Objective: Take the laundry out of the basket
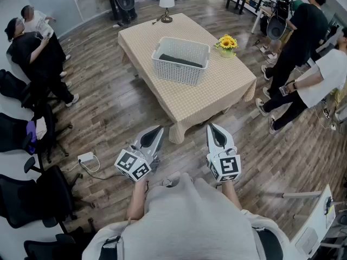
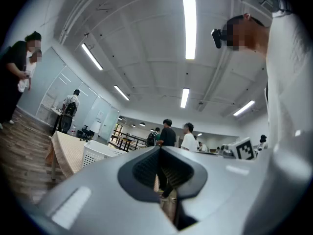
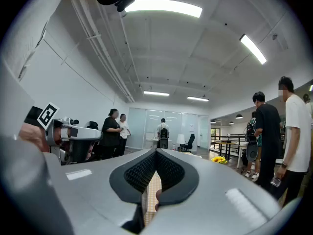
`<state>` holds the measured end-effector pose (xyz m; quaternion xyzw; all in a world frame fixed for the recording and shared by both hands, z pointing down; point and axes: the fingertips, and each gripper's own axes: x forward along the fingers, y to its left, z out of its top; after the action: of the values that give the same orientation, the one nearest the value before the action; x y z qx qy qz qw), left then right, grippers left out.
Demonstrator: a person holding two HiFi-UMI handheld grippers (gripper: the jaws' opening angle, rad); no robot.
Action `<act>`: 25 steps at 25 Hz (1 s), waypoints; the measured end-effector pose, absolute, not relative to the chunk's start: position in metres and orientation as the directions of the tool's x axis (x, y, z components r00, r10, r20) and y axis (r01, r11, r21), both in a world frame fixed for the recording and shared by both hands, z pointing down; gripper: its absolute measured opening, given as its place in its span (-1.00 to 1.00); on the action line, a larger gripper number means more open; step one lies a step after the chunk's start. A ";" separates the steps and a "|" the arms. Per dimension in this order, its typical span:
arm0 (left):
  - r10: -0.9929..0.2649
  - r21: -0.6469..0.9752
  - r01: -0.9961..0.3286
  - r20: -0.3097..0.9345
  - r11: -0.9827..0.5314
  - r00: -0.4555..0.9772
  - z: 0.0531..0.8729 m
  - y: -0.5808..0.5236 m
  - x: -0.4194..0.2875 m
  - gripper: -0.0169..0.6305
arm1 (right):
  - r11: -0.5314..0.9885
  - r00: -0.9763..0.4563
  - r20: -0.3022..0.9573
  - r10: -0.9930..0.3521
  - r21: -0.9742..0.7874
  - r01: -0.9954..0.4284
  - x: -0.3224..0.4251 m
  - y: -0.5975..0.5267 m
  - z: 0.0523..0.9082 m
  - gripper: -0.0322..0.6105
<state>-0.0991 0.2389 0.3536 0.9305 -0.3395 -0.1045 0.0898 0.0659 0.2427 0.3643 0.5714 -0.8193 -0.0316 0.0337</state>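
Laundry [image 1: 179, 60]: dark, inside the white basket [image 1: 162, 64] on the desk [image 1: 217, 93]. Near: left hand-held gripper [image 1: 158, 128] and right hand-held gripper [image 1: 212, 126], both clenched, empty, above open floor [image 1: 108, 107] short of the desk's corner. Far right: people [image 1: 303, 31] beside its edge. Only the head view shows the laundry; the left gripper view shows the basket's wall.

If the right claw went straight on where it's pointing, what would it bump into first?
Probably the table. The right claw points at its near edge, and the beige cloth shows just beyond the claw's closed tips. Depth is hard to judge, though.
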 end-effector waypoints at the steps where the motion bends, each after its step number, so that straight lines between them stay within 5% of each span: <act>1: -0.649 0.241 -0.611 -0.130 -0.754 0.750 0.354 0.239 -0.097 -0.92 | 0.346 -0.346 0.021 -0.938 0.091 -0.934 0.067 0.243 0.364 -0.91; 25: -0.701 0.219 -0.671 -0.106 -0.708 0.705 0.361 0.239 -0.049 -0.92 | 0.468 -0.467 0.030 -0.884 0.014 -0.884 0.108 0.239 0.384 -0.90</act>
<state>-0.0490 0.2394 0.3605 0.9196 -0.3732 -0.0911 0.0822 0.1078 0.2388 0.3842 0.5159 -0.8565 0.0014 0.0164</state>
